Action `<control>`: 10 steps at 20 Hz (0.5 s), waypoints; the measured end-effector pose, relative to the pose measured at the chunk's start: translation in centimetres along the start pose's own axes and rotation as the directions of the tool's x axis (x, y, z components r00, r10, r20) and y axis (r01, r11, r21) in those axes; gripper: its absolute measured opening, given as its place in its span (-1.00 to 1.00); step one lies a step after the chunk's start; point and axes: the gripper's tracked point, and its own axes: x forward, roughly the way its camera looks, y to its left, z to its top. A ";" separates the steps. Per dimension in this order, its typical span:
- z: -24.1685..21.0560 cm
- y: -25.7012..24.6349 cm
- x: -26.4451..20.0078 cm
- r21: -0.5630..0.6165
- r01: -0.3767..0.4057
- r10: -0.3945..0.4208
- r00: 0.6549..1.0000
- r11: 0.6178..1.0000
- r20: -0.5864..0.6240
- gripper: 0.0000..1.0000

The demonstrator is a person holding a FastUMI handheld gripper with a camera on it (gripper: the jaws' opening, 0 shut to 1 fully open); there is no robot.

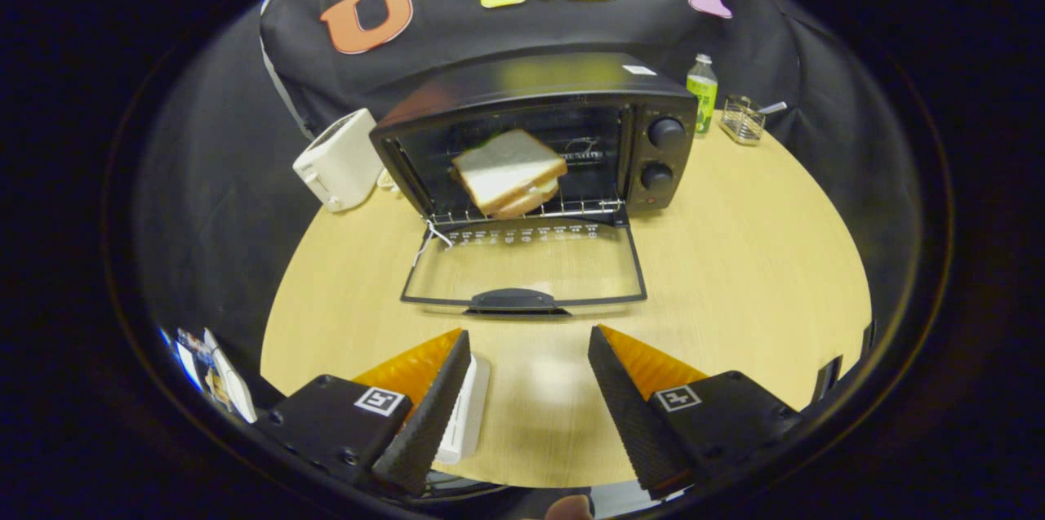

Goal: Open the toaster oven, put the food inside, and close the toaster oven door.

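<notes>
A black toaster oven [539, 136] stands at the back of the round wooden table [735, 275]. Its glass door [522, 263] is folded down flat toward me, the dark handle [516, 301] nearest my fingers. A sandwich [510, 171] of white bread lies tilted on the wire rack [522, 212] inside the oven mouth. My gripper [529, 336] is open, well back from the door handle, with nothing between its fingers.
A white pop-up toaster [339, 161] stands left of the oven. Right of the oven are a green bottle [702, 91] and a small wire basket [743, 120]. A white flat object [467, 410] lies on the table beside the left finger.
</notes>
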 end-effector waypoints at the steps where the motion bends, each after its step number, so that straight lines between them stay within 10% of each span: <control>1: -0.3 -0.2 0.8 0.012 0.001 0.000 1.000 1.000 -0.013 0.92; 10: -2.6 -1.6 7.6 0.009 0.024 -0.023 0.991 1.000 -0.133 0.93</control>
